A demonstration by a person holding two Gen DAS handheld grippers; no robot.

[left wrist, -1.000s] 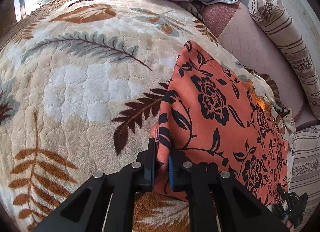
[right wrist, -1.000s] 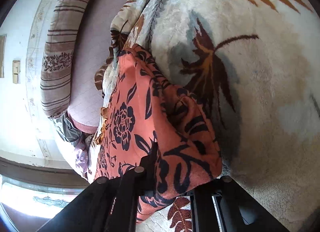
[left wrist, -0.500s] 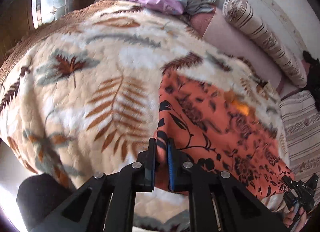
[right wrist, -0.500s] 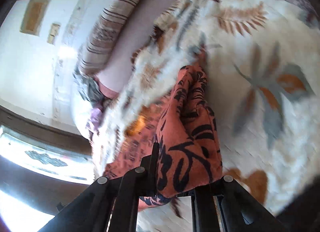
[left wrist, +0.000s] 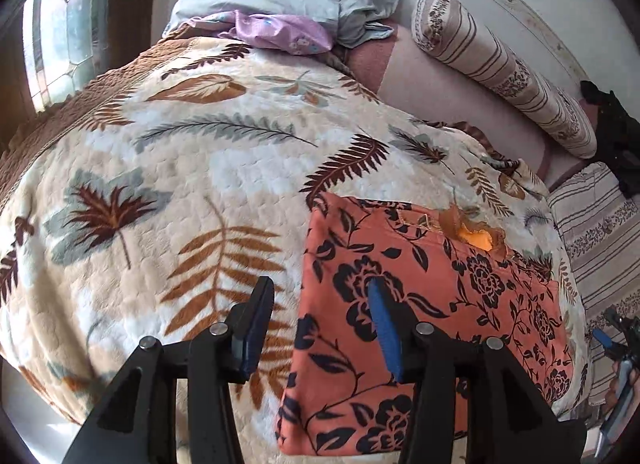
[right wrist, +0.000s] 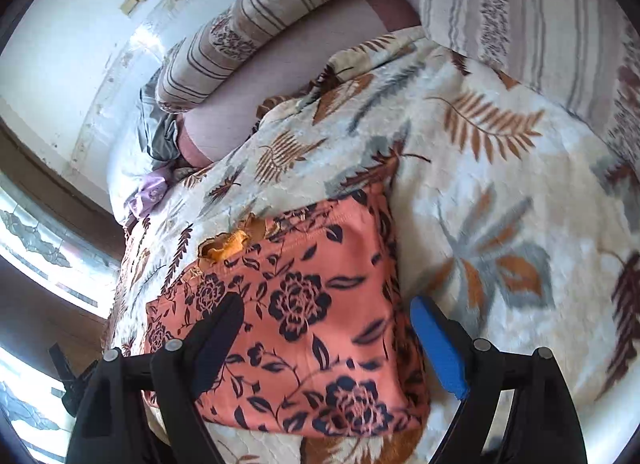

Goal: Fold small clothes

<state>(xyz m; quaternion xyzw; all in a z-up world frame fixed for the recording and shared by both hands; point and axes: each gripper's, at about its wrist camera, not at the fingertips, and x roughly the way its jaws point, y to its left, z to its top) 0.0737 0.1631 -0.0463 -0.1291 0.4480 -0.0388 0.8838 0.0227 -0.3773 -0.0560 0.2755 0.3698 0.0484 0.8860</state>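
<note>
Orange floral garment (left wrist: pixel 420 304) lies flat between both spread-jawed, empty grippers, left gripper (left wrist: pixel 320 328) over its left edge, right gripper (right wrist: pixel 328 340) over its right edge

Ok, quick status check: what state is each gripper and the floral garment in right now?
Left gripper: open, holding nothing.
Right gripper: open, holding nothing.
Orange floral garment: folded, lying flat on the blanket.

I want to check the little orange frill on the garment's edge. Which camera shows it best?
The left wrist view: the orange frill is sharp and bright at the far edge of the floral garment. The right wrist view shows the frill too, but more bunched and less distinct.
</note>
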